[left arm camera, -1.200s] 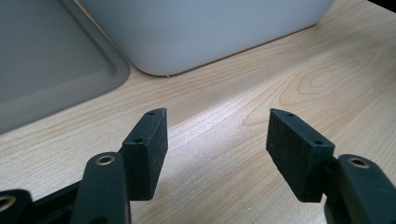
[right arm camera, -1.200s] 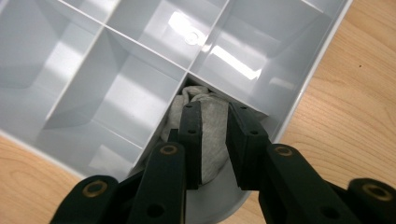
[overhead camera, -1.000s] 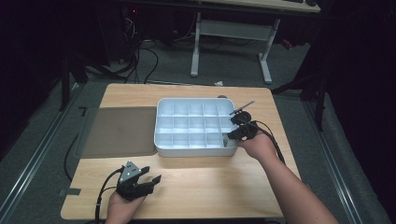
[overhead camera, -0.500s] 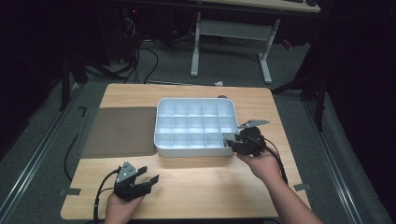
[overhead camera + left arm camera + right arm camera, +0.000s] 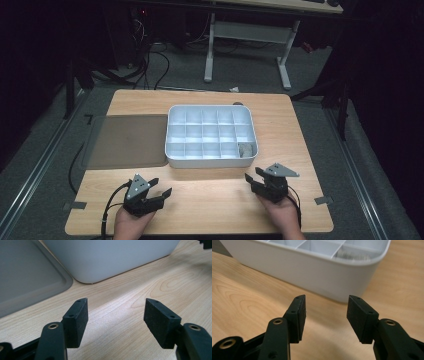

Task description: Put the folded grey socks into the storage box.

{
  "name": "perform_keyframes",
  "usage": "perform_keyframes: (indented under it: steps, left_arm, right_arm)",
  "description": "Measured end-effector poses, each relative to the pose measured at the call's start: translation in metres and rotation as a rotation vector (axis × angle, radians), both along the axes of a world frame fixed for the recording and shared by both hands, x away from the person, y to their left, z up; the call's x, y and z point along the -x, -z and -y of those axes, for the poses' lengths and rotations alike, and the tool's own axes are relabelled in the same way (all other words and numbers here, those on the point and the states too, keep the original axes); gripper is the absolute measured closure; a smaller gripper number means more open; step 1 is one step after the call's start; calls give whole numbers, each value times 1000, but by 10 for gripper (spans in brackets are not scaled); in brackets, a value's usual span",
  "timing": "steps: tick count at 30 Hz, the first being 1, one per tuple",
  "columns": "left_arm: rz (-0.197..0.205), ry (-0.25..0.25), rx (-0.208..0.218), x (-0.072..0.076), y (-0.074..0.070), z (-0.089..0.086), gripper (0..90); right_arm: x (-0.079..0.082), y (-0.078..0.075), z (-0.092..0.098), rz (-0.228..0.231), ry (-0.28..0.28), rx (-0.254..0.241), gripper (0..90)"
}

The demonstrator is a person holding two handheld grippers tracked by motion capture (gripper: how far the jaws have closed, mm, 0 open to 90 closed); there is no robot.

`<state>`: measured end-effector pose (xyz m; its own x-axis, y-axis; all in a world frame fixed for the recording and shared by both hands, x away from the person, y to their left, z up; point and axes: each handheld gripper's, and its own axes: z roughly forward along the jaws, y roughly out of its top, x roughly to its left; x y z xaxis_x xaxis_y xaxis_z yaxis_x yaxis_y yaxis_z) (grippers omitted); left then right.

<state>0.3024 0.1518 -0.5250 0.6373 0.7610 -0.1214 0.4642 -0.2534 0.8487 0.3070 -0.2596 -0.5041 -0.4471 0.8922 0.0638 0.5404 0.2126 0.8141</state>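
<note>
Your right gripper (image 5: pixel 256 180) released, jaws just widened with nothing between them, low over the counter (image 5: pixel 210 195) near the white compartment tray (image 5: pixel 172 150), small grey piece (image 5: pixel 244 149) in its near-right cell, your left gripper (image 5: pixel 161 186) likewise released, nothing held.

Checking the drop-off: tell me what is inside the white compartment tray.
The white compartment tray holds one small grey object in its near-right compartment; the other compartments look empty. Its underside is hidden.

White tray (image 5: pixel 172 150) — grey mat (image 5: pixel 127 140) — black tools.
</note>
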Motion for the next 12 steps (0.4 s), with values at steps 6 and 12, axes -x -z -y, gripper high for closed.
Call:
perform_keyframes:
  steps: [6,12]
  left_arm:
    - [-12,-4,-47,-1,6,6,363]
    - [-13,-18,-93,-4,5,10,337]
  right_arm:
    - [16,12,-1,49,-15,5,482]
    - [18,16,11,39,10,-18,437]
